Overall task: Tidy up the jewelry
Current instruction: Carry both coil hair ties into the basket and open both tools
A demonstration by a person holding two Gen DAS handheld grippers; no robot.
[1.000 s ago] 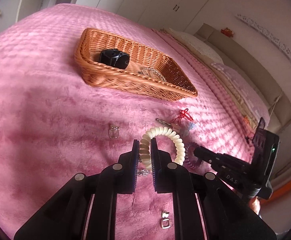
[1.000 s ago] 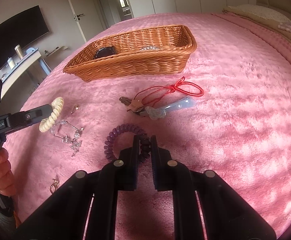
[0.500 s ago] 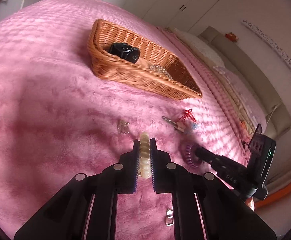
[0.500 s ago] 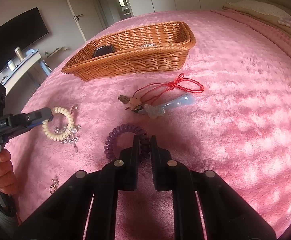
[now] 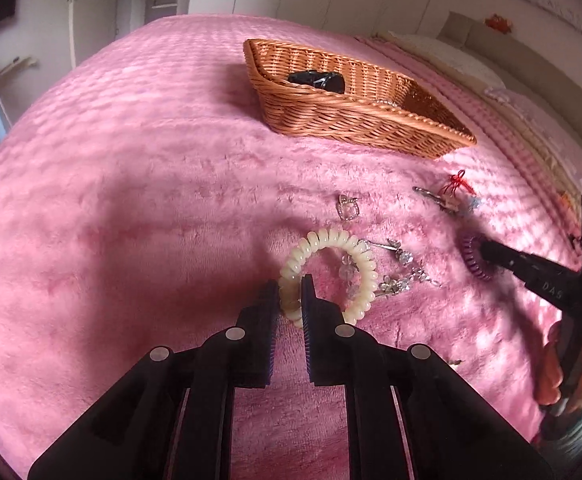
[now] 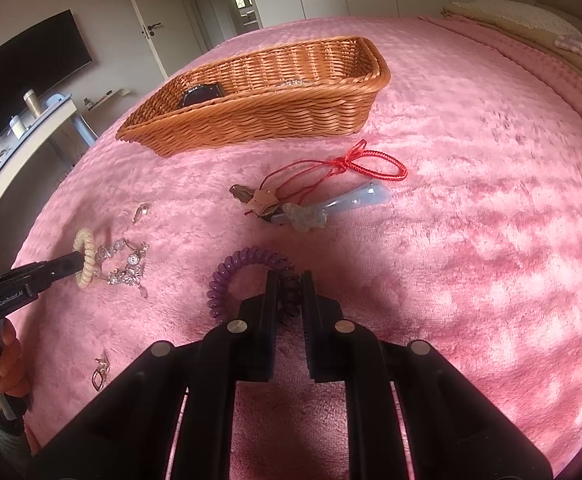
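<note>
Left gripper (image 5: 290, 295) pinches cream coil bracelet (image 5: 327, 268) on the pink bedspread (image 5: 131, 200) | right gripper (image 6: 290, 292) pinches purple coil bracelet (image 6: 247, 276) | basket (image 6: 271, 120) holds two items | red cord (image 6: 339, 168), crystal bracelet (image 6: 125, 264), earrings (image 5: 347, 209) left outside.

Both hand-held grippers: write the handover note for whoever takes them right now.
Left hand-held gripper: shut on the cream coil bracelet, low over the pink blanket.
Right hand-held gripper: shut on the purple coil bracelet.
Done: a black item and a silvery piece lie in the wicker basket.
Left: both bracelets, crystal jewelry, red-cord keys, blue clip, small ring, two clasps.
</note>
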